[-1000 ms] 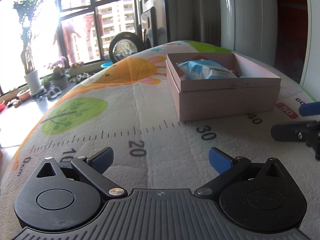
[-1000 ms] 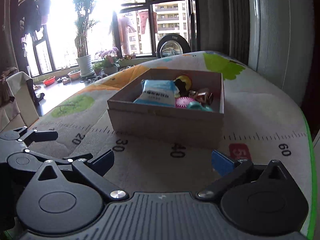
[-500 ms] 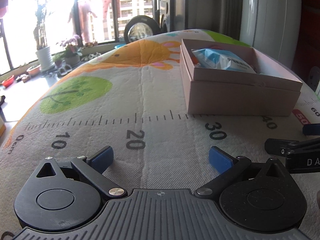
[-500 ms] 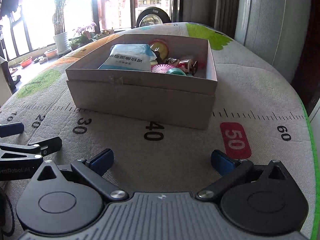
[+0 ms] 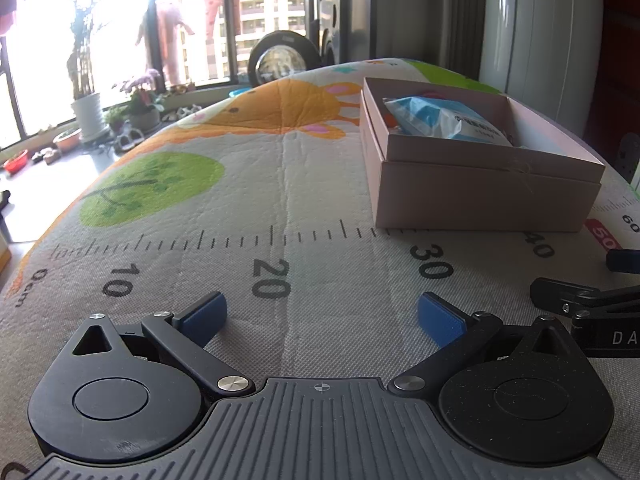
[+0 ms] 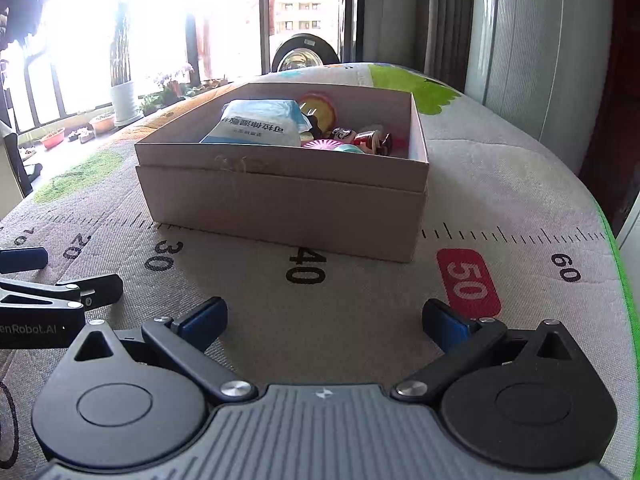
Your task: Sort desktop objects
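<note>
Box [image 6: 280,196] straight ahead of right gripper [image 6: 324,320], off to the right of left gripper [image 5: 322,314]. Jaws wide apart, both empty. Right one nearer.

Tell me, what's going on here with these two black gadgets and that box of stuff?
A person is tidying a desk using two hand-held grippers. Right now neither one holds anything: the left gripper and the right gripper both sit low over the ruler-printed mat with their fingers spread open. Ahead of them the pink box already holds a blue-and-white packet and several small toys. No loose items show on the mat near the box.
</note>
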`<state>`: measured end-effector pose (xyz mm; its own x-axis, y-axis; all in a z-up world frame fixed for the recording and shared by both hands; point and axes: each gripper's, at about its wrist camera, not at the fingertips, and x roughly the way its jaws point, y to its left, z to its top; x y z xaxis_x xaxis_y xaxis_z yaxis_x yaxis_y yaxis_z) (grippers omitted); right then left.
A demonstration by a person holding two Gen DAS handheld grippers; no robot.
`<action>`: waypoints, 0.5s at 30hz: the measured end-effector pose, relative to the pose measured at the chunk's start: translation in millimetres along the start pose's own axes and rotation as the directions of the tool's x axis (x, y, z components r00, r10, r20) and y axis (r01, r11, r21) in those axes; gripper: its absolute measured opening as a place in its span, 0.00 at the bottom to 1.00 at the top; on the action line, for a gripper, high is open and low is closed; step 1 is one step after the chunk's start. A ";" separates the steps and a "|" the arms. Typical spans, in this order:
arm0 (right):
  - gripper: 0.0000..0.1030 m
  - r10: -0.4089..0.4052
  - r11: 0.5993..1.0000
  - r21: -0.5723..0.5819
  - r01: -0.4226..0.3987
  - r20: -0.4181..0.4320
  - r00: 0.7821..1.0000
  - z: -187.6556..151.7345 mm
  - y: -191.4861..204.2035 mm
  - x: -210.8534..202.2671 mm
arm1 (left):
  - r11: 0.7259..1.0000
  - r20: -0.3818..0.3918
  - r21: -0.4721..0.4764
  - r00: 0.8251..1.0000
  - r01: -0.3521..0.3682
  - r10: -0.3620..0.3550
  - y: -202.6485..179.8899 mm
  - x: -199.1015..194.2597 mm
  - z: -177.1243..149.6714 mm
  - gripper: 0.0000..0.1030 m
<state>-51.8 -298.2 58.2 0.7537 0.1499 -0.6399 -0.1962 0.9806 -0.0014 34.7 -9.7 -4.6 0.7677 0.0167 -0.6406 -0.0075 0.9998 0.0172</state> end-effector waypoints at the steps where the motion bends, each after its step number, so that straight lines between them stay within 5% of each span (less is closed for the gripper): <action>1: 1.00 0.000 1.000 -0.001 0.000 0.001 1.000 -0.1 -0.1 -0.2 | 1.000 0.000 0.000 1.000 0.000 0.000 0.0 0.0 0.0 1.00; 15: 1.00 0.001 1.000 0.001 -0.001 0.000 1.000 0.8 -0.6 1.7 | 1.000 0.000 0.000 1.000 0.000 0.000 -0.1 -0.3 -0.1 1.00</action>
<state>-49.9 -298.4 57.7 0.7536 0.1511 -0.6398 -0.1962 0.9806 0.0004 34.4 -9.8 -4.5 0.7676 0.0166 -0.6407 -0.0074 0.9998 0.0169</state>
